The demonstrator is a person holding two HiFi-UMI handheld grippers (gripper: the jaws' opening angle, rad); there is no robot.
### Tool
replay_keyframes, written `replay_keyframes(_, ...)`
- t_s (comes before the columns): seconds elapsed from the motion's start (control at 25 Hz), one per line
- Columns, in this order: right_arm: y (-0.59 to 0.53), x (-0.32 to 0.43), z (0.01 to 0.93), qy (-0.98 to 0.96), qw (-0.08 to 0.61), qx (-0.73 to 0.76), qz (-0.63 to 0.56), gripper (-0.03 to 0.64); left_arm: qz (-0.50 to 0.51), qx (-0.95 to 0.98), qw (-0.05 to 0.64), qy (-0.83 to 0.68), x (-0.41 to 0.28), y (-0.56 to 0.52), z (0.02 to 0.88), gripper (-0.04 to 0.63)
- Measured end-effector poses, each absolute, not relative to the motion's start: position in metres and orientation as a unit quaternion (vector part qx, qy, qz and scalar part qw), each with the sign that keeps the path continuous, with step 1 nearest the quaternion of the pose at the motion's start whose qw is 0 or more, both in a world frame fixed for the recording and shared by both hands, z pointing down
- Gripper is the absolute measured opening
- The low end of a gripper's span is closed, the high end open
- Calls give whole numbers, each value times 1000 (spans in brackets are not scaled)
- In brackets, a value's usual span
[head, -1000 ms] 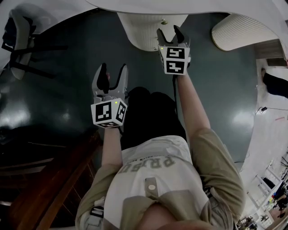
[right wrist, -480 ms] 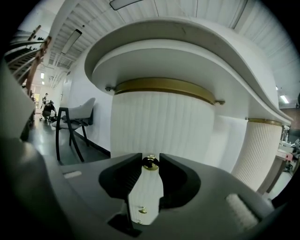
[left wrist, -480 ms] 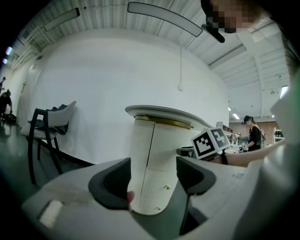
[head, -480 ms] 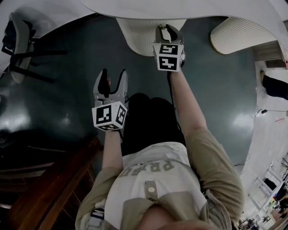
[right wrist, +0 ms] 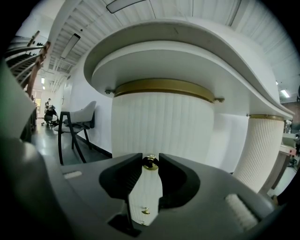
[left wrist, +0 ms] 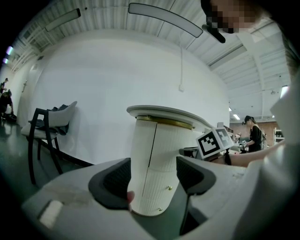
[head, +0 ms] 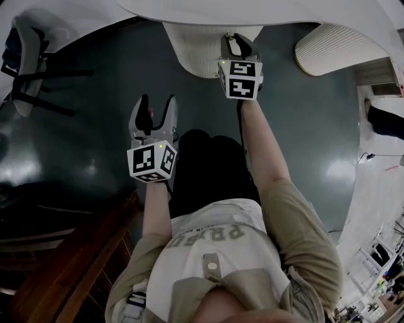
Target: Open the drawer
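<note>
A white ribbed pedestal cabinet [head: 196,47] stands under a white tabletop [head: 265,11]. Small brass knobs mark its drawers. In the right gripper view, one brass knob [right wrist: 150,162] sits between the black pads of my right gripper [right wrist: 150,164], and both pads touch it. These jaws have just been closing around the knob. In the head view my right gripper [head: 237,43] reaches the pedestal's front. My left gripper [head: 156,104] hangs back over the dark floor, open and empty. Seen from it, the pedestal [left wrist: 157,154] is ahead, with two lower knobs [left wrist: 169,188] showing.
A dark-framed chair [head: 25,63] stands at the left by the wall. At the right is a second ribbed pedestal [head: 328,44]. Dark wooden furniture [head: 63,252] lies at the lower left. A person [left wrist: 255,133] stands far off to the right.
My right gripper's jaws have narrowed from wide apart onto the brass knob, and the gripper has edged towards the pedestal. The left gripper has stayed in place.
</note>
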State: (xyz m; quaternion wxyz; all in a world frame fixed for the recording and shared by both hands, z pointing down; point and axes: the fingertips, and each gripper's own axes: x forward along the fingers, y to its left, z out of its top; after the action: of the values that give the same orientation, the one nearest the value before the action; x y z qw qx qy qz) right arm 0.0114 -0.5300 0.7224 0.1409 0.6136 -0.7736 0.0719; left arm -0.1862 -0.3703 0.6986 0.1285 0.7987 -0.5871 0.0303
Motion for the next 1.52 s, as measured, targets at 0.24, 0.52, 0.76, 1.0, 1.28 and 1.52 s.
replay_keyframes(0.24,-529,10,722,-775,136,612,76,110,27,799,127,-587,-187,-373,700,318)
replay_keyframes(0.52,-512,12,722,-781,131,607,65,110,22,800,120,-588,-186,-376,698,318)
replay_keyframes(0.76,-498,12,721,-785,125,604,59,110,17,800,113,-589,-183,-377,696,318)
replay_keyframes(1.0,-489,14,722,-788,124,599,63,110,5,801,106,-590,-181,-381,674,318)
replay_keyframes(1.28,-474,13,722,-788,130,597,79,110,-4,804,110,-585,-176,-391,636,318)
replay_keyframes(1.52,-464,19,725,-788,132,594,91,110,-30,803,128,-582,-173,-389,607,318)
